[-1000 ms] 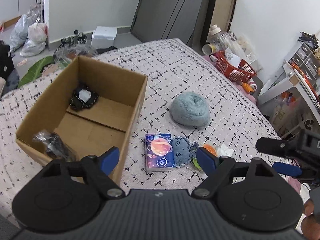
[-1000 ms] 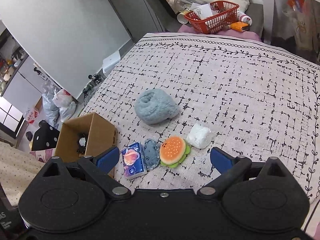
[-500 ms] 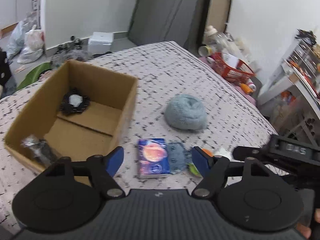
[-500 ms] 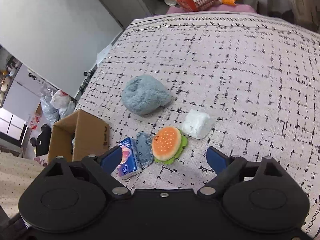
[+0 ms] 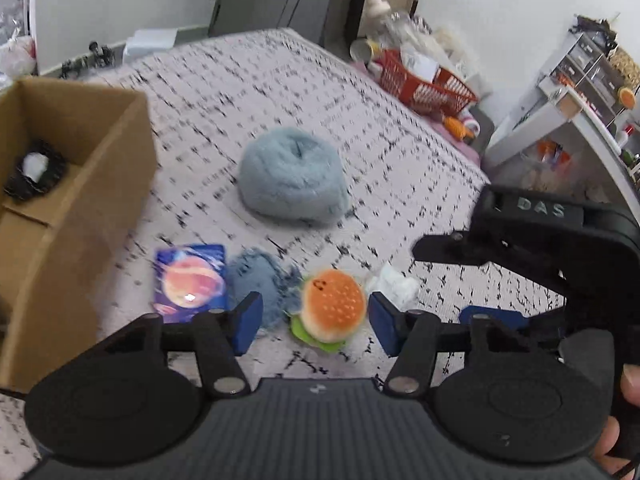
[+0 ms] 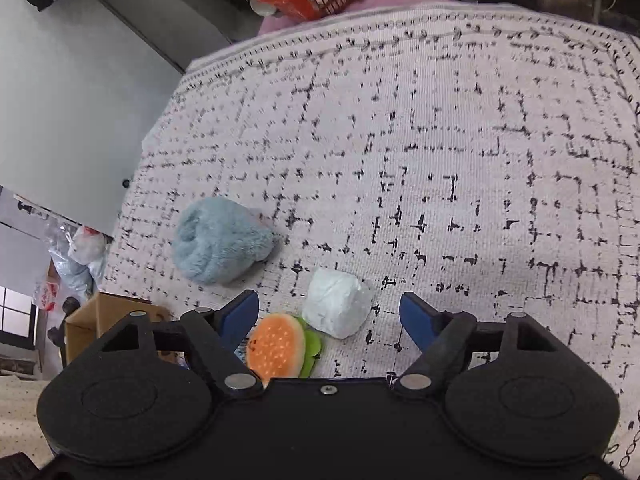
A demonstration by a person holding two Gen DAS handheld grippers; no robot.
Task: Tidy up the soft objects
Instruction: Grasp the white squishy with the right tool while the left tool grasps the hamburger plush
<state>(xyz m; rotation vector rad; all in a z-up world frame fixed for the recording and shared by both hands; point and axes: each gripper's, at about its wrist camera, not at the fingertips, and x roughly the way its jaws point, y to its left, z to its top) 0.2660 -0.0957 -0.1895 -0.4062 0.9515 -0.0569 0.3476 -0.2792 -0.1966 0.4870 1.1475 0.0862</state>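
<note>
Both grippers hang wide open and empty over a patterned bedspread (image 6: 460, 140), apparently lined up for first picks. The left gripper (image 5: 315, 322) frames a plush hamburger (image 5: 332, 310) between its blue pads, nothing yet pinched; the right gripper (image 6: 328, 316) brackets a white crumpled wad (image 6: 336, 306) just beside that burger, which suggests each tool has chosen its own target. Along the same row lie a blue denim pouch (image 5: 260, 284) touching the burger and a planet-print packet (image 5: 190, 282). To the left a cardboard box (image 5: 100, 184) stands open, the likely destination, already holding a black-edged item (image 5: 34, 168). Farther back sits a fluffy grey-blue cushion (image 5: 292, 178); beyond the bed edge, a red basket (image 5: 424, 84).
</note>
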